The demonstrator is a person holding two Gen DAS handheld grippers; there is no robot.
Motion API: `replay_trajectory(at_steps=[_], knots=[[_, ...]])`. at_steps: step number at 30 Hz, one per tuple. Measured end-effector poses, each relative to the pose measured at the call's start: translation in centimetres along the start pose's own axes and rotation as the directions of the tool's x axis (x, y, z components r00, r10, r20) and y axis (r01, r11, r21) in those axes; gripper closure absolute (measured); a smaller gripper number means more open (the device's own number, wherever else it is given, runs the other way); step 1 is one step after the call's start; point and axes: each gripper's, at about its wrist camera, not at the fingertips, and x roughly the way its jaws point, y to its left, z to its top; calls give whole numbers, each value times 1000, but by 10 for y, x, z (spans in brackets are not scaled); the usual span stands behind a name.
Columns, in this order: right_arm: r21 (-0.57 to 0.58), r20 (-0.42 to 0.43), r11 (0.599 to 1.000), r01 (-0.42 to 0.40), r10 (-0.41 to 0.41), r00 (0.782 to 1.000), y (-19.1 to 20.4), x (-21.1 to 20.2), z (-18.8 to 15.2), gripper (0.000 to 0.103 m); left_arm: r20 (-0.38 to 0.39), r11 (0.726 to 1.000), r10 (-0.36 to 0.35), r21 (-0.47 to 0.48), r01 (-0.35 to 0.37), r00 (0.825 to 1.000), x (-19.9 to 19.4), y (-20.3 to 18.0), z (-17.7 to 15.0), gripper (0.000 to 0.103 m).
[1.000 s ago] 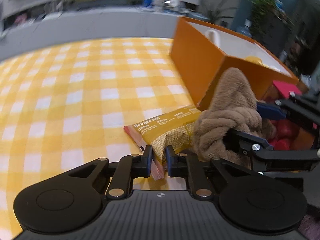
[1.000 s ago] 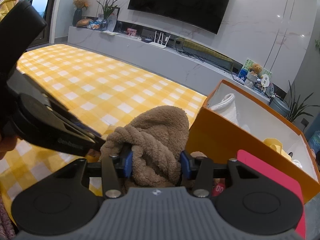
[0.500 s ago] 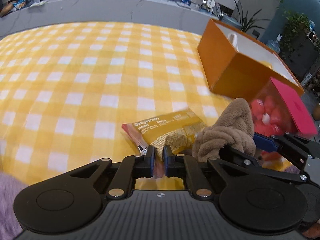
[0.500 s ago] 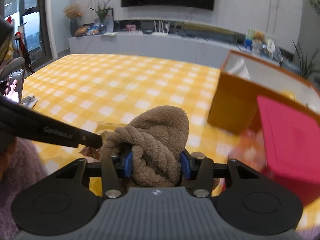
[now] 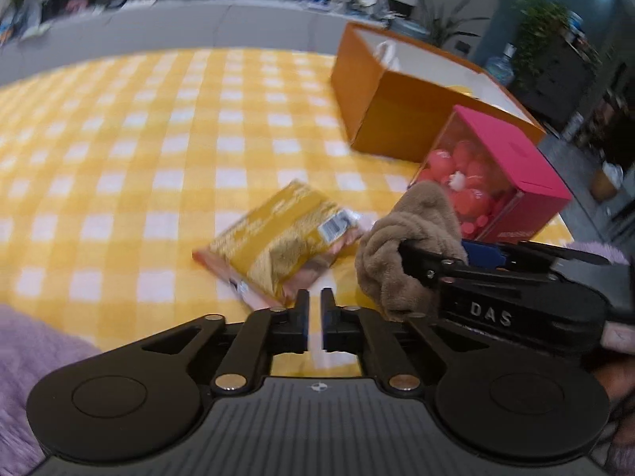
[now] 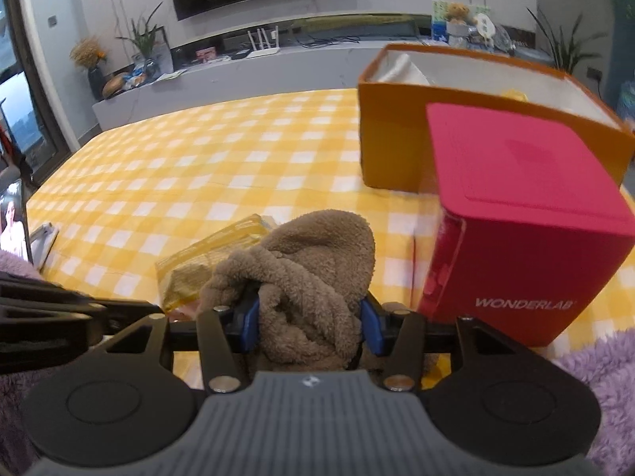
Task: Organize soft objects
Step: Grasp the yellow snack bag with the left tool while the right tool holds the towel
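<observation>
A brown fleece bundle point(image 6: 317, 277) sits squeezed between the blue pads of my right gripper point(image 6: 310, 317), whose jaws are easing open while the pads still press on it. In the left wrist view the same bundle point(image 5: 408, 246) hangs at the right in that gripper point(image 5: 452, 256). A yellow snack packet point(image 5: 278, 242) lies flat on the checked cloth, just ahead of my left gripper point(image 5: 313, 317). The left gripper's jaws are opening, with a narrow gap and nothing between them. The packet point(image 6: 210, 254) is partly hidden behind the bundle in the right wrist view.
An open orange box point(image 5: 397, 119) with white and yellow items stands at the back right. A pink box point(image 5: 516, 166) with a clear front full of red pieces stands before it. Purple fleece point(image 5: 31, 349) lies at the near edge. A phone point(image 6: 16, 218) is propped at the far left.
My left gripper has let go of the snack packet and pulled back. The packet now lies turned on the cloth. The right gripper has rolled level with the bundle still in it.
</observation>
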Motion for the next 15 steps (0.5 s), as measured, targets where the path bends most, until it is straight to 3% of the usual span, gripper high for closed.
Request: replay_trajectory(at_steps=[1, 2, 3, 7, 9, 13, 15], knots=[[22, 3, 1000, -9, 9, 1000, -4, 0, 0, 52, 8, 1000, -3, 27, 2, 1000, -3, -1, 2, 78], [42, 5, 999, -15, 15, 1000, -7, 0, 1, 51, 12, 999, -5, 52, 5, 1000, -5, -1, 4, 64], [61, 7, 998, -18, 18, 1000, -11, 0, 2, 47, 13, 997, -3, 76, 2, 1000, -7, 0, 6, 55], [70, 2, 997, -43, 43, 999, -16, -8, 6, 44, 9, 985, 34, 167, -35, 999, -11, 3, 12, 48], [36, 4, 998, -61, 60, 998, -14, -16, 9, 40, 0, 974, 25, 223, -25, 1000, -11, 3, 15, 39], [-63, -8, 995, -76, 76, 997, -10, -28, 20, 38, -9, 930, 7, 368, -4, 1000, -11, -3, 18, 34], [-124, -20, 987, -97, 95, 995, -8, -31, 25, 37, -14, 906, 3, 424, 3, 1000, -8, -4, 21, 19]])
